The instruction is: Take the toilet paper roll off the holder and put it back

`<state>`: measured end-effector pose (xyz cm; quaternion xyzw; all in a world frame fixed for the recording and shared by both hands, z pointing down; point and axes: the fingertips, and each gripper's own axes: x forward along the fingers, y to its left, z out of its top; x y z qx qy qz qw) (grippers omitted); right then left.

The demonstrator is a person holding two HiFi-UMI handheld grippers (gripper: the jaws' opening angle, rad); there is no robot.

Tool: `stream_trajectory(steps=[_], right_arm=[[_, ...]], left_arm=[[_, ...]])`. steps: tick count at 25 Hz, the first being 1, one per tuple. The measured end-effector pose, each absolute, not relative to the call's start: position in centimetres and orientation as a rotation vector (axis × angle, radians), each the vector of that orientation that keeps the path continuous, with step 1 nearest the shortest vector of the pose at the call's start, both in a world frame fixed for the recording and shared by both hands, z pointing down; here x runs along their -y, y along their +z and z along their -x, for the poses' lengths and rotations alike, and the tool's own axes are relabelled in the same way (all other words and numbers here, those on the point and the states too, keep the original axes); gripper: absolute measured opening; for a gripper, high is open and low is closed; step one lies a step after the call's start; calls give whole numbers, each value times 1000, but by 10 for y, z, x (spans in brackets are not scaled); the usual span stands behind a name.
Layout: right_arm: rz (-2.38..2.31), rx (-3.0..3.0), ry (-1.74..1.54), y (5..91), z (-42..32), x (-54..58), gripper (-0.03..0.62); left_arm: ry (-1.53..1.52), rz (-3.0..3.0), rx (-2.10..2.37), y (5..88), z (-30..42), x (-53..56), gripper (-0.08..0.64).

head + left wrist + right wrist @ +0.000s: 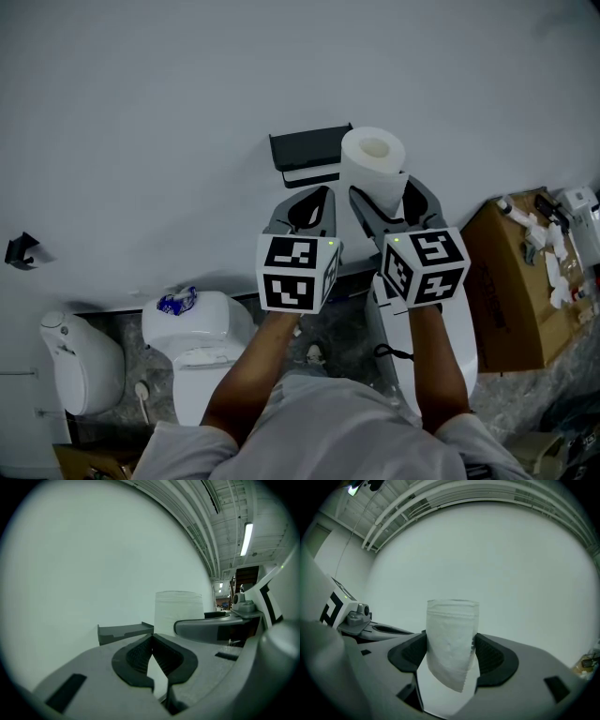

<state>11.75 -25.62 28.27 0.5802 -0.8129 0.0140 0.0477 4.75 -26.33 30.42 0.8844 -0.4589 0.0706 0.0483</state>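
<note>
The white toilet paper roll [373, 161] stands upright and off the holder, with my right gripper [388, 199] shut on its lower part; a loose sheet hangs down between the jaws [451, 641]. The dark holder [309, 148] is fixed to the pale wall, just left of the roll. My left gripper [306, 201] hovers below the holder, shut with nothing in it; its pads [140, 656] meet at their tips. From the left gripper view the holder [124, 631] juts from the wall and the roll [178, 611] rises to its right.
A white toilet [197, 345] with a blue item on its tank sits below left, beside a white bin [80, 364]. A cardboard box [511, 281] of clutter stands at the right. A small black hook [21, 249] is on the wall at far left.
</note>
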Motion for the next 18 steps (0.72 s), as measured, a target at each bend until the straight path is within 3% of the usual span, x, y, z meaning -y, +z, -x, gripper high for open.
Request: stream_trajectory(steps=[18], right_arm=[[-1687,2560,10,265,-86,281,324]], left_arm=[[183,-2643,1490,302,-13,286,5]])
